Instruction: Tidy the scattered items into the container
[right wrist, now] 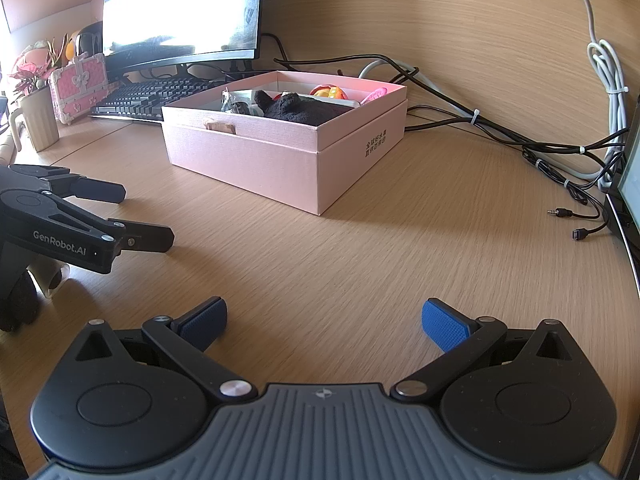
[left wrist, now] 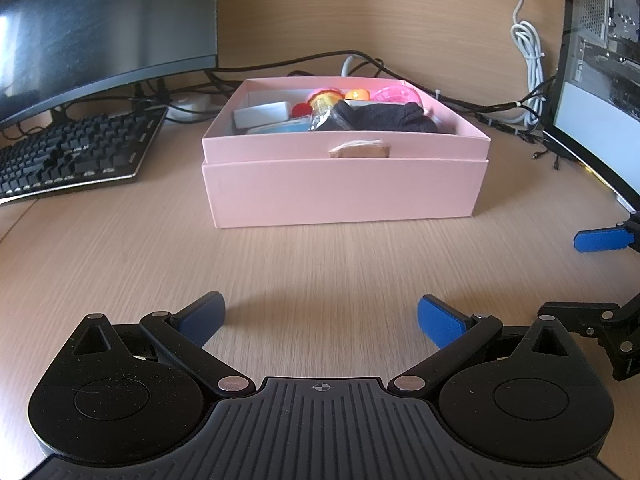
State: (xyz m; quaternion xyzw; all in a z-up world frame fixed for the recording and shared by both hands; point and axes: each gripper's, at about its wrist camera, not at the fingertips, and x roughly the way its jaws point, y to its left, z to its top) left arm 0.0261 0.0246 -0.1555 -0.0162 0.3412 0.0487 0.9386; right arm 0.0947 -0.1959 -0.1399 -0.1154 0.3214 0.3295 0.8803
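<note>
A pink cardboard box [left wrist: 344,192] sits on the wooden desk, straight ahead of my left gripper [left wrist: 320,316]. Inside lie a black cloth [left wrist: 384,116], a white box [left wrist: 262,114], a pink ball [left wrist: 394,94] and small orange and yellow toys [left wrist: 324,100]. My left gripper is open and empty, well short of the box. In the right wrist view the same pink box [right wrist: 280,160] stands ahead and left, and my right gripper [right wrist: 324,320] is open with nothing between its fingers. The left gripper [right wrist: 136,216] shows at the left edge, the right gripper's blue pad [left wrist: 600,240] at the far right.
A black keyboard [left wrist: 72,156] and a monitor [left wrist: 100,28] stand left of the box. A second screen [left wrist: 600,100] and a bundle of cables [right wrist: 520,140] are on the right, with loose plugs [right wrist: 568,220]. A pink case [right wrist: 80,84] and a mug [right wrist: 38,120] stand far left.
</note>
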